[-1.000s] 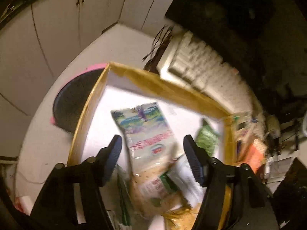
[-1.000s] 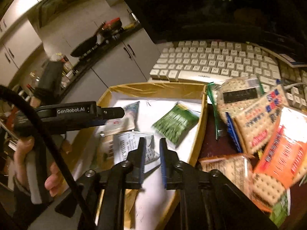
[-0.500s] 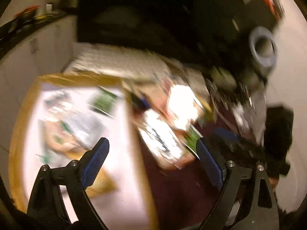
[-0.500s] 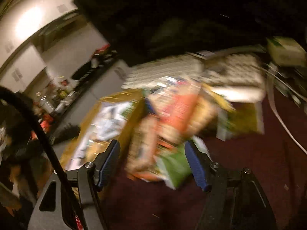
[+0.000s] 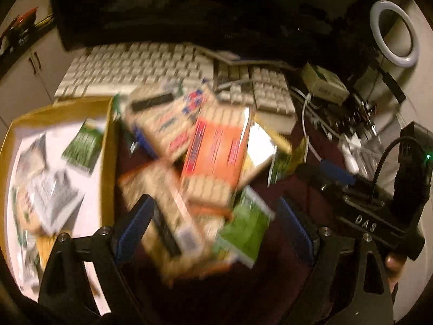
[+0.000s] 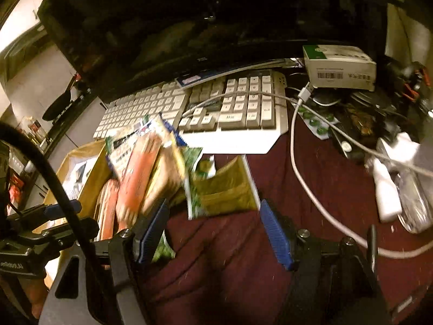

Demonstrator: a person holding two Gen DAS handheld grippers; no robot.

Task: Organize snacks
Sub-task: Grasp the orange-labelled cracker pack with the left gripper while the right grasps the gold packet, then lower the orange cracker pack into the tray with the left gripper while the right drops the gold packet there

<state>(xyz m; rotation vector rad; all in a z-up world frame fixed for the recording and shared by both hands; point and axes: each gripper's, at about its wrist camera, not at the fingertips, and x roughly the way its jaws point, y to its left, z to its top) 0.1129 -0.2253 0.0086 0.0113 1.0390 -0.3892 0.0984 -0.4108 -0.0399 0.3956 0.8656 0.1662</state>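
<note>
Two grippers are hanging spread and empty: my left gripper (image 5: pixel 213 219) is framing the loose snack pile (image 5: pixel 194 168) on the maroon cloth (image 6: pixel 311 189), ready for a pick; my right gripper (image 6: pixel 213 233) is hovering just short of the yellow-green packet (image 6: pixel 224 187). Beyond, the cardboard box (image 5: pixel 107 162) is holding packets already sorted. Farthest, the keyboard (image 6: pixel 230 108) is crowding the pile.

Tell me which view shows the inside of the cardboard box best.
The left wrist view: it looks down into the cardboard box, showing its white floor and several packets lying there. The right wrist view catches only a corner of the box, mostly hidden behind the snack pile.
</note>
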